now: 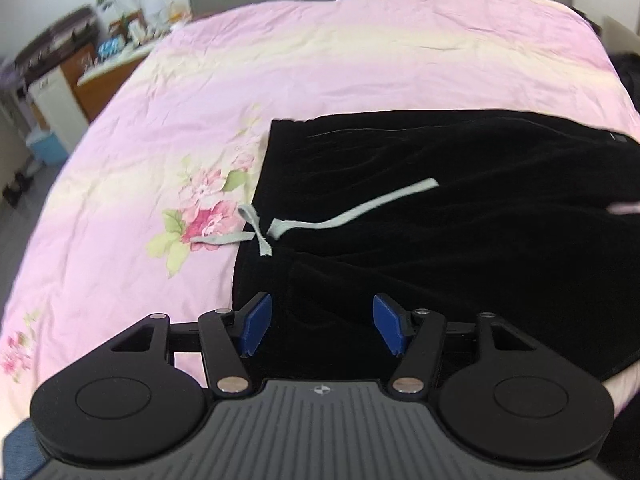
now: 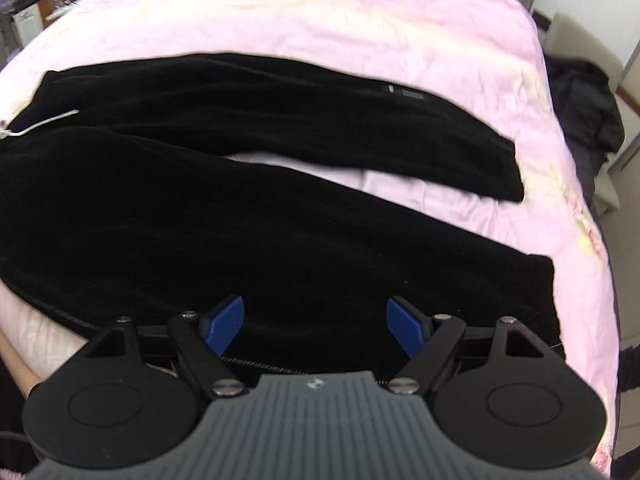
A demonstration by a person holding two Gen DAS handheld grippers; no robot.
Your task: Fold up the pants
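Black pants (image 1: 440, 208) lie spread flat on a pink bedspread (image 1: 320, 60), waistband at the left with a pale grey drawstring (image 1: 320, 216) trailing over it. My left gripper (image 1: 322, 322) hovers open over the near corner of the waistband, its blue pads (image 1: 256, 324) apart with black cloth seen between them. In the right wrist view the two legs (image 2: 280, 220) fan out to the right. My right gripper (image 2: 316, 326) stands open above the near leg's hem end, its blue pads (image 2: 404, 326) wide apart and not pressing the cloth.
The bedspread (image 2: 360, 12) has floral prints (image 1: 200, 208) near the waistband. A cluttered desk and cabinets (image 1: 80, 56) stand past the bed's left edge. Dark clothing (image 2: 580, 108) is draped on a chair at the bed's right side.
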